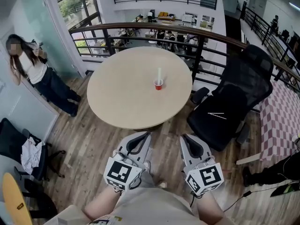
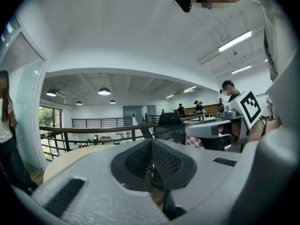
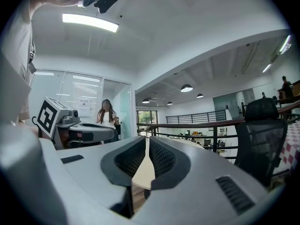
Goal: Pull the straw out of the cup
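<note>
A small red cup (image 1: 159,84) stands near the middle of the round beige table (image 1: 122,93), and a white straw (image 1: 159,74) sticks upright out of it. Both grippers sit low in the head view, short of the table's near edge and well away from the cup. My left gripper (image 1: 144,136) has its jaws together with nothing between them, as the left gripper view shows (image 2: 151,144). My right gripper (image 1: 186,138) is likewise shut and empty (image 3: 146,142). Neither gripper view shows the cup; the jaws hide it.
A black office chair (image 1: 234,97) stands against the table's right side. A dark railing (image 1: 140,28) curves behind the table. A person (image 1: 33,71) stands by the glass wall at the left. A checkered rug (image 1: 281,121) lies at the right, another dark chair (image 1: 18,149) at lower left.
</note>
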Action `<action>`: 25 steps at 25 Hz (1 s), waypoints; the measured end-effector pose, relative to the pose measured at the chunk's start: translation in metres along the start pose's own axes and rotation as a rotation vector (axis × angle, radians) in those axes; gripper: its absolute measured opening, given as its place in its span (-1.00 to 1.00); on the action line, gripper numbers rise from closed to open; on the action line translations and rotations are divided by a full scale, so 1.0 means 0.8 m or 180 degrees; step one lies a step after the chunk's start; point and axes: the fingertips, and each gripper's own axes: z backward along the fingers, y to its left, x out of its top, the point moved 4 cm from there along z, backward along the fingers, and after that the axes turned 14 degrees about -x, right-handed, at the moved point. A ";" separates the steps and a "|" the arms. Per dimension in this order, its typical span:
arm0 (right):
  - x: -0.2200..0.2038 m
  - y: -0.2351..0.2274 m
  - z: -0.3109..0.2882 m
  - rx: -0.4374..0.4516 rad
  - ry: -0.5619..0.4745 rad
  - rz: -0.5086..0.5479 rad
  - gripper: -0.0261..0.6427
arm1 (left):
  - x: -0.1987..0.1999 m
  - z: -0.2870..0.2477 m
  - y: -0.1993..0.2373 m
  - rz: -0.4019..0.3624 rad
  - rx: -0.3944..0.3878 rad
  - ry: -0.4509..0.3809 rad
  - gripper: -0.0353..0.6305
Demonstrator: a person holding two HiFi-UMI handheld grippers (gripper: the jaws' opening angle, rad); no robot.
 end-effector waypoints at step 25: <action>-0.006 -0.026 -0.161 -0.0039 0.0089 0.0147 -0.82 | -0.025 -0.085 0.144 0.0071 -0.0041 -0.0038 -0.86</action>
